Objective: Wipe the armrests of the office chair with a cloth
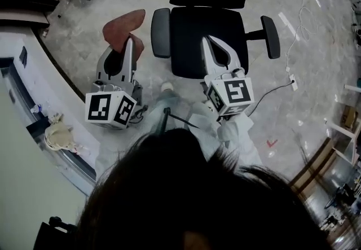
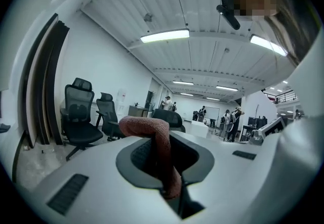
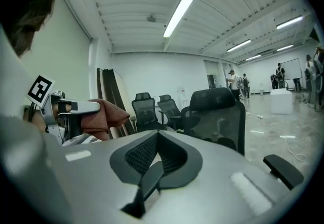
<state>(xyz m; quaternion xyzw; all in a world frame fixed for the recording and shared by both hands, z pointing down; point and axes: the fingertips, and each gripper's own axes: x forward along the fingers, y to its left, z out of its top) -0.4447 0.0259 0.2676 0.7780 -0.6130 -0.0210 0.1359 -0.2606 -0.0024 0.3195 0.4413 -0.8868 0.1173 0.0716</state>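
The black office chair (image 1: 207, 34) stands in front of me, with its left armrest (image 1: 161, 33) and right armrest (image 1: 271, 37) bare. My left gripper (image 1: 129, 41) is shut on a reddish-brown cloth (image 1: 124, 27), held to the left of the left armrest and apart from it. In the left gripper view the cloth (image 2: 159, 142) stands up between the jaws and folds over to the left. My right gripper (image 1: 207, 39) hovers over the seat, shut with nothing in it. The right gripper view shows the chair back (image 3: 216, 112), one armrest (image 3: 283, 170) and the cloth (image 3: 104, 114).
A curved white counter (image 1: 34, 74) runs along my left. A white cable (image 1: 293, 45) and a socket strip lie on the floor right of the chair. Other office chairs (image 2: 78, 117) and leaning boards (image 2: 43, 91) stand by the wall. People stand far off.
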